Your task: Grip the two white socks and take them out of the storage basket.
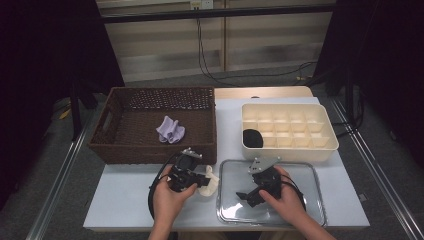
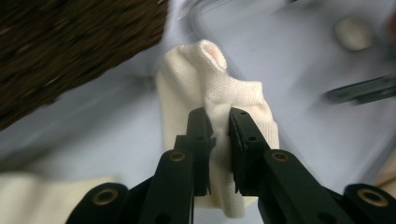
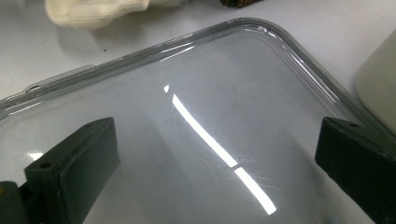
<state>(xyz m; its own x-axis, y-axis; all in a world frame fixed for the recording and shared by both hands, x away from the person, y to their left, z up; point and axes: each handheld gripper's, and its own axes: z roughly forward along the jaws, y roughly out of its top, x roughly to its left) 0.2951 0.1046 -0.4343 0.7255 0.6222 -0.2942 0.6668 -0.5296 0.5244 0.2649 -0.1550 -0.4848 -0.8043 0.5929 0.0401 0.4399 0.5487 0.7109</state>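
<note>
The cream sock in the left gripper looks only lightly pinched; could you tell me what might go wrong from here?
1. The left gripper pinches only a thin fold of the cream sock, so the sock may slip free when lifted.
2. The sock lies close to the clear lid and the wicker basket; dragging it could snag either edge.
3. The right gripper hovers open over the lid and might knock it.

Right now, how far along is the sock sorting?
One black sock already sits in the divided organizer box. The left gripper is shut on a cream sock; the right gripper waits open over the clear lid. A lavender sock remains in the wicker basket.
</note>
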